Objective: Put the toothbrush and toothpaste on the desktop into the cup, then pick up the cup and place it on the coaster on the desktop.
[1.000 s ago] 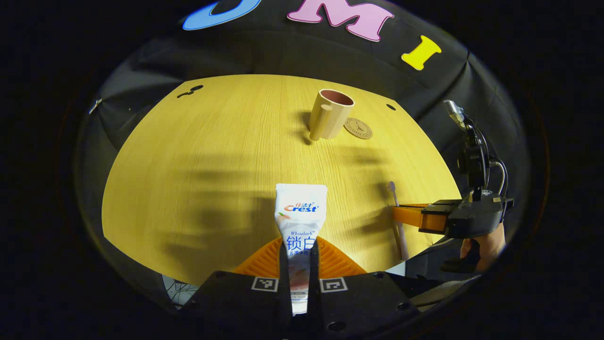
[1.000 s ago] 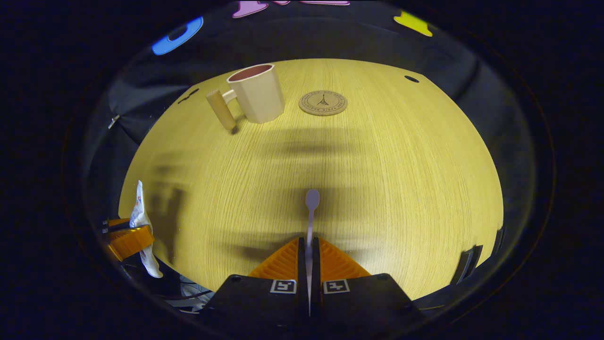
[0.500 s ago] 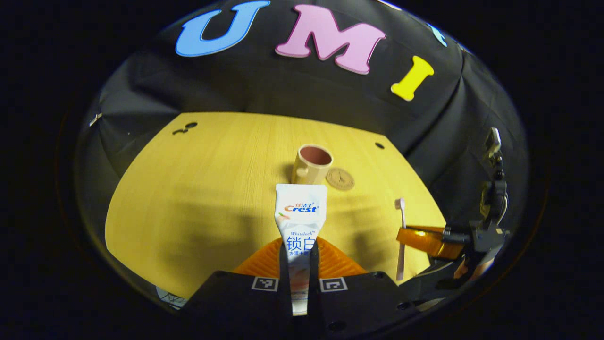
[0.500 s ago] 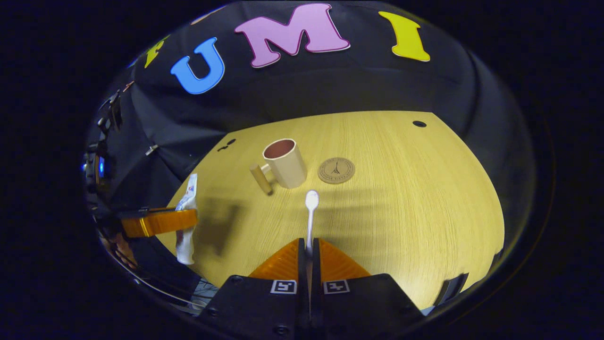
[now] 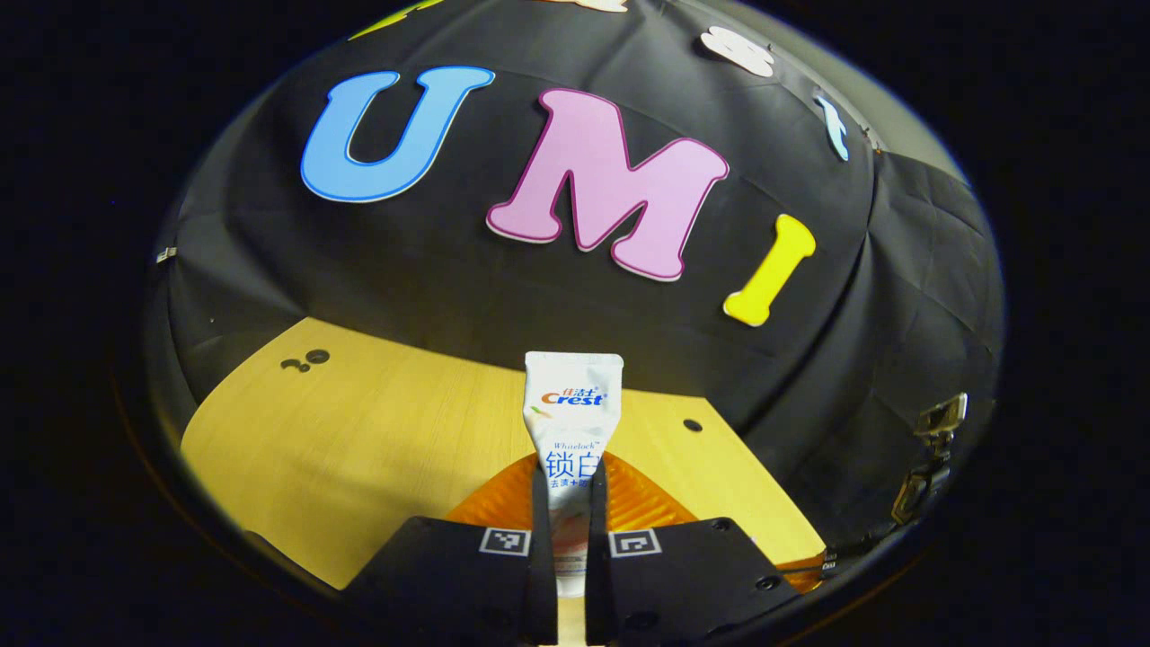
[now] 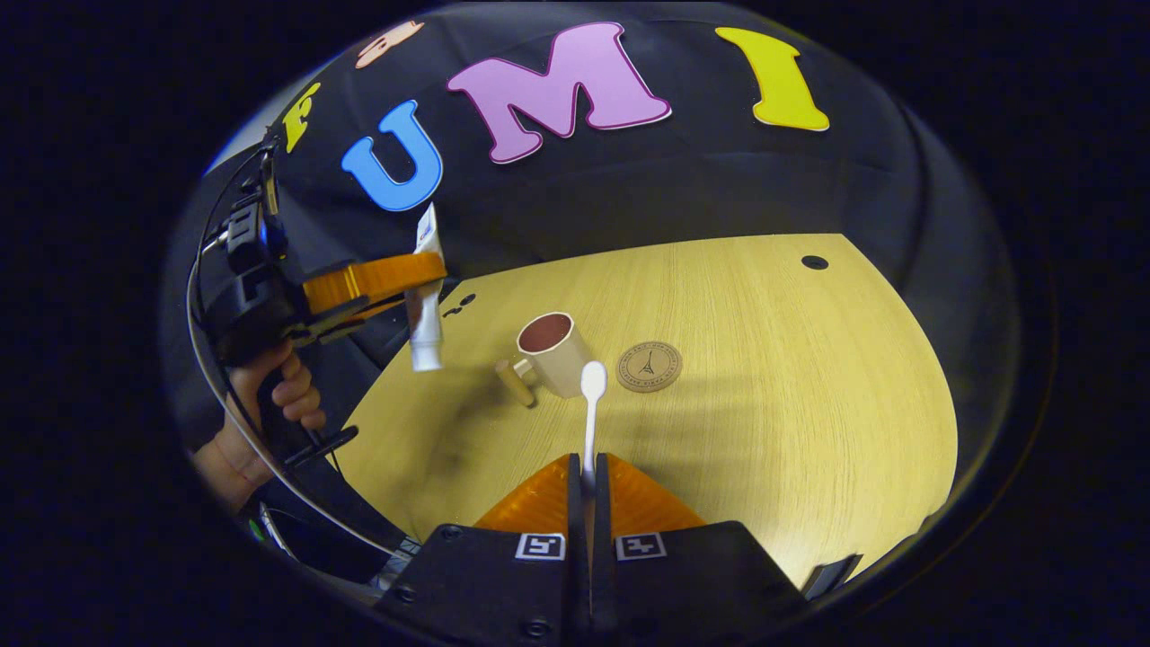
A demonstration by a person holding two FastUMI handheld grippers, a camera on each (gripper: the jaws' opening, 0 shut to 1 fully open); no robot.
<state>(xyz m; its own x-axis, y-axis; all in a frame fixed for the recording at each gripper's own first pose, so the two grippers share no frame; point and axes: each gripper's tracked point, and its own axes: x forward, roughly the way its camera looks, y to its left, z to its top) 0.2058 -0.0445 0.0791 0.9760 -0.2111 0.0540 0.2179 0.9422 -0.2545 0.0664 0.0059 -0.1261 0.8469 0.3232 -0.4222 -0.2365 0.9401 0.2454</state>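
My left gripper (image 5: 569, 481) is shut on a white toothpaste tube (image 5: 572, 413), which sticks up between its fingers, lifted well above the table. The right gripper view shows that same gripper (image 6: 395, 279) at the far left, tube (image 6: 425, 310) hanging cap down, a hand below it. A white toothbrush (image 6: 590, 404) is clamped in my right gripper (image 6: 589, 472), head pointing forward and raised over the table. A beige cup (image 6: 552, 350) with a wooden handle stands upright ahead. The round cork coaster (image 6: 649, 366) lies just right of it.
The yellow wooden table (image 6: 764, 377) has small dark holes near its far corners (image 6: 814, 262). Its near and right edges drop off to the dark booth. A camera mount and cables (image 5: 930, 449) stand at the right in the left gripper view.
Both grippers have risen from the table with their loads. The left gripper tilted upward, so the cup and coaster dropped out of its view. The cup looks smaller in the right gripper view.
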